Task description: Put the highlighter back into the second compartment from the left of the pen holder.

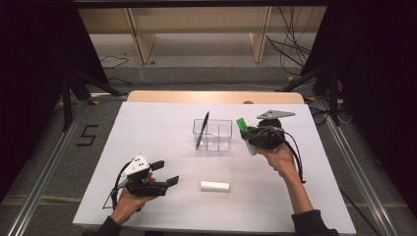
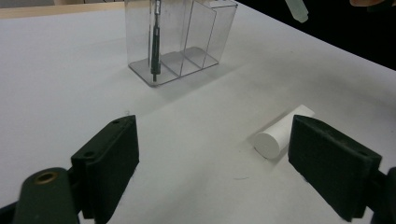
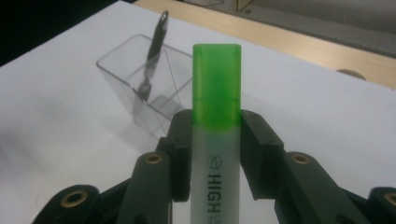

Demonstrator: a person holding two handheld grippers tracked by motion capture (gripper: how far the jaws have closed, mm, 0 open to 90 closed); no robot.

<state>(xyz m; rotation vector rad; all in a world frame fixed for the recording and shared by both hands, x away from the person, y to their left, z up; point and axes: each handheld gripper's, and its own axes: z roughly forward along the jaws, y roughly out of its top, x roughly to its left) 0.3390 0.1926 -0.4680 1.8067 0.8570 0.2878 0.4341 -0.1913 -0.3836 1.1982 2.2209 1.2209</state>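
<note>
We pinch the green marker [image 3: 216, 121] in our right gripper [image 3: 216, 154], the clear box [image 3: 140, 88] just ahead, left gripper [image 2: 212, 158] spread wide.

One overhead view, two close gripper views — all share the clear organizer [image 1: 212, 134].

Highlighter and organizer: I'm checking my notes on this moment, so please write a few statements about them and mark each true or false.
1. The right gripper is shut on the green-capped highlighter. True.
2. The clear organizer holds nothing. False: a dark pen stands tilted in one compartment.
3. The white cylinder lies on the white table, apart from the organizer. True.
4. The left gripper grips the white cylinder. False: its jaws stand open with nothing between them; the cylinder lies just beyond them.
5. The highlighter is already in the organizer. False: it is held in the air beside it.
</note>
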